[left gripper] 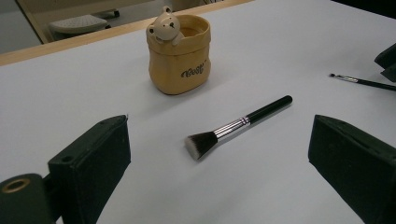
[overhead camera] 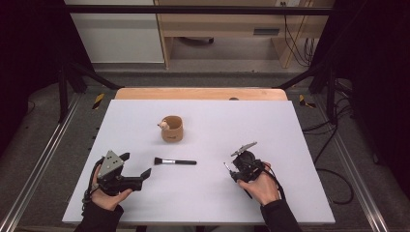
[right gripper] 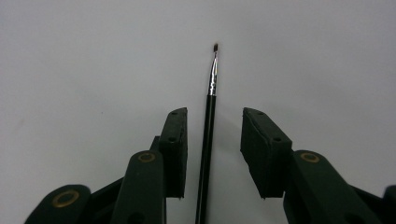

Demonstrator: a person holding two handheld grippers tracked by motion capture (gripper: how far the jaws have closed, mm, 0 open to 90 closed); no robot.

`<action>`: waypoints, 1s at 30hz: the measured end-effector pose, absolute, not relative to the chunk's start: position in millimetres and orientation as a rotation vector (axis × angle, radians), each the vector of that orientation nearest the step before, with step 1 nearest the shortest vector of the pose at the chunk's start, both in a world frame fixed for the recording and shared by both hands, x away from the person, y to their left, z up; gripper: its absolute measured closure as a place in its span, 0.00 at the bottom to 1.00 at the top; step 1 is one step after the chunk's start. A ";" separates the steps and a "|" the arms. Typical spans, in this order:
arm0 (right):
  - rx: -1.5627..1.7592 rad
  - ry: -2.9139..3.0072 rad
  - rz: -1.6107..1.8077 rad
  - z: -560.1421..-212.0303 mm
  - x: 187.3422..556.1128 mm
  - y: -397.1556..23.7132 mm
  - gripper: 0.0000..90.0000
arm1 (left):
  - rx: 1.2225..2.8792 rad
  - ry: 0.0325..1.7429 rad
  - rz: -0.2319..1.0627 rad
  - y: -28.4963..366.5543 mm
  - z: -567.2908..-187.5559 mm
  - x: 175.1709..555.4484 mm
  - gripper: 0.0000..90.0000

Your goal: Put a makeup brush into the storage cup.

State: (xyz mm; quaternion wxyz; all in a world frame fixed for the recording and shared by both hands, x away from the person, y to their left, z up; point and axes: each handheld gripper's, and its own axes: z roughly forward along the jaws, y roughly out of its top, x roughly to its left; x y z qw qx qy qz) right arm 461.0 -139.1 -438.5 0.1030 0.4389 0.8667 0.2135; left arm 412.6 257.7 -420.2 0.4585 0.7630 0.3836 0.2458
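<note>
Nearest you, your left gripper [overhead camera: 140, 170] rests at the near left of the white table [overhead camera: 290, 140] with its jaws spread wide and nothing between them. Your right gripper [overhead camera: 231, 170] sits at the near right, jaws parted a modest way — the thin liner brush [right gripper: 208, 140] lies on the table in the gap, close beside one pad but with neither pad pressing on it, so it is not gripped. Its fine tip points away from the gripper, past the jaw ends.

A little farther in, between your two hands, the thick powder brush [overhead camera: 174, 161] lies flat, bristles toward your left gripper and black handle toward the right one. Beyond it, near the middle of the table, the yellow bear pot [left gripper: 180, 53] stands upright — well apart from both brushes.
</note>
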 end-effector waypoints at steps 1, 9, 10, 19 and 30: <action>1.295 2.566 0.618 -439.2 461.7 -138.9 0.70 | 1.881 0.944 0.605 257.4 -420.4 412.6 0.05; 1.307 2.621 0.555 -445.0 465.8 -137.6 0.75 | 1.883 0.948 0.602 256.7 -421.1 412.8 0.05; 1.307 2.631 0.544 -445.6 466.1 -137.5 0.75 | 1.883 0.948 0.602 256.7 -421.2 412.9 0.05; 1.286 2.669 0.478 -450.2 466.0 -137.1 0.85 | 1.886 0.949 0.601 256.7 -421.3 413.1 0.05; 1.295 2.670 0.454 -450.7 465.0 -136.3 0.94 | 1.894 0.945 0.604 255.5 -421.9 413.3 0.05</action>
